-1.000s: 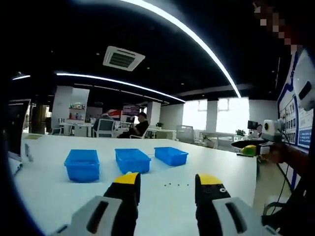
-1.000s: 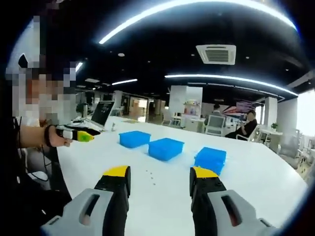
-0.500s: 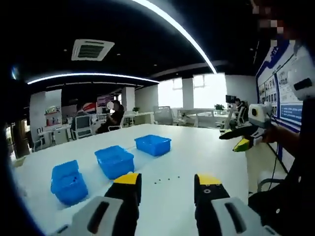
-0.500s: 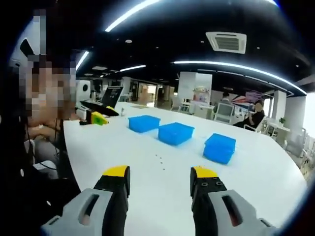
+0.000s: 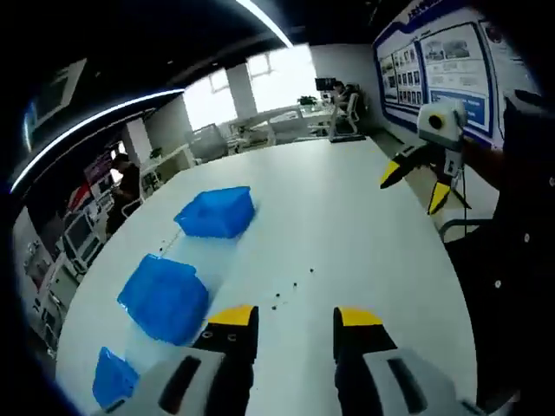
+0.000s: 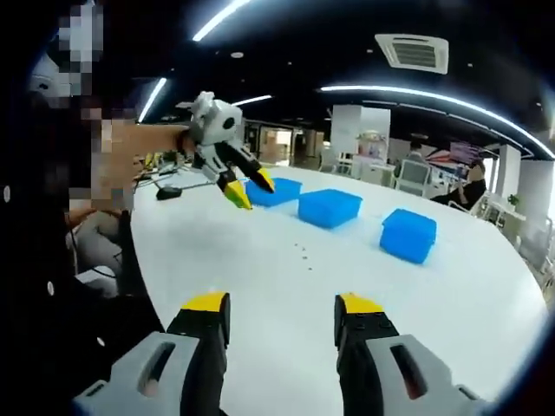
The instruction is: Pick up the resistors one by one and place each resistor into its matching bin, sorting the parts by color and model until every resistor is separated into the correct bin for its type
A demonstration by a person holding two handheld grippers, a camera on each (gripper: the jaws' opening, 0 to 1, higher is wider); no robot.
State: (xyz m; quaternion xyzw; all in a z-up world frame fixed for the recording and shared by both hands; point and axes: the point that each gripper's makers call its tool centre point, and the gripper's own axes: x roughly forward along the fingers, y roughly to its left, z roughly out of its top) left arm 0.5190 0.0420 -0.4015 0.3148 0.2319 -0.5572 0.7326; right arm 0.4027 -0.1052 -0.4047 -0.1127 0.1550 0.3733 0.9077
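Three blue bins stand in a row on the white table: bin, bin and bin; in the right gripper view they are bin, bin and bin. Several tiny dark resistors lie loose in front of them, also resistors. My left gripper is open and holds nothing, above the table short of the resistors; it appears again as left gripper. My right gripper is open and bare too, seen as right gripper.
The table's curved near edge runs past a person's dark clothes at the left. A small dark object lies near the far left corner. Office desks and seated people fill the background. Posters hang on a wall.
The left view has rolled and tipped down toward the table. The left gripper has risen and come nearer the bins. Both grippers stay open.
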